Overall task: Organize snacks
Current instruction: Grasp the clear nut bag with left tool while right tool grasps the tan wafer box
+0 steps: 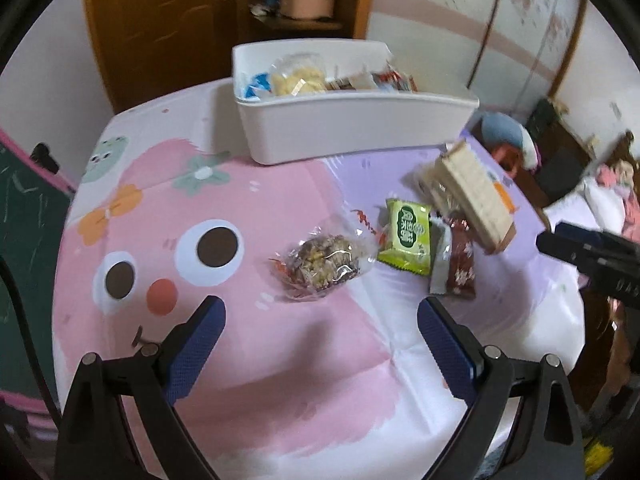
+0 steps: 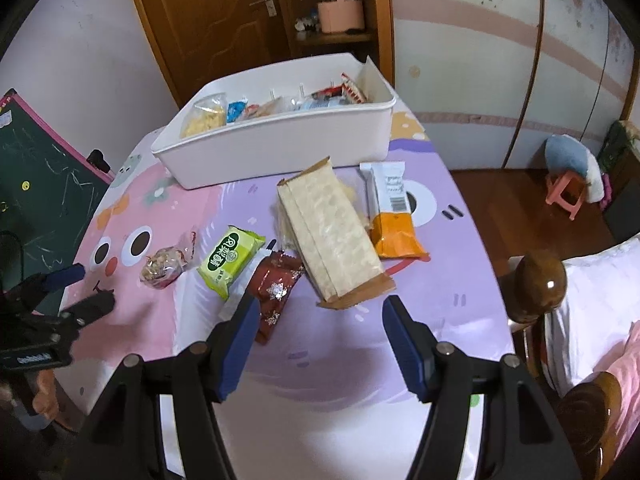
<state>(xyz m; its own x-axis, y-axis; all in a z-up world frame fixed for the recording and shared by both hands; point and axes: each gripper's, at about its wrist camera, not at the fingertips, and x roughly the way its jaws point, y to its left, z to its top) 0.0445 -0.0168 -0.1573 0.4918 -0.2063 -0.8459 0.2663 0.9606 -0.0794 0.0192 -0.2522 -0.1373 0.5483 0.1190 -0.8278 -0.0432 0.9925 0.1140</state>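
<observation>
A white bin with several snack packets in it stands at the table's far side. Loose on the cartoon tablecloth lie a clear-wrapped nut snack, a green packet, a dark red packet, a long beige cracker pack and an orange-and-white packet. My left gripper hangs open just short of the nut snack, with nothing between its fingers. My right gripper is open too, near the cracker pack's close end. Its left finger partly covers the red packet.
A wooden bedpost and bedding stand by the table's right edge. A chalkboard leans at the left. A pink stool sits on the floor beyond. A wooden door is behind the bin.
</observation>
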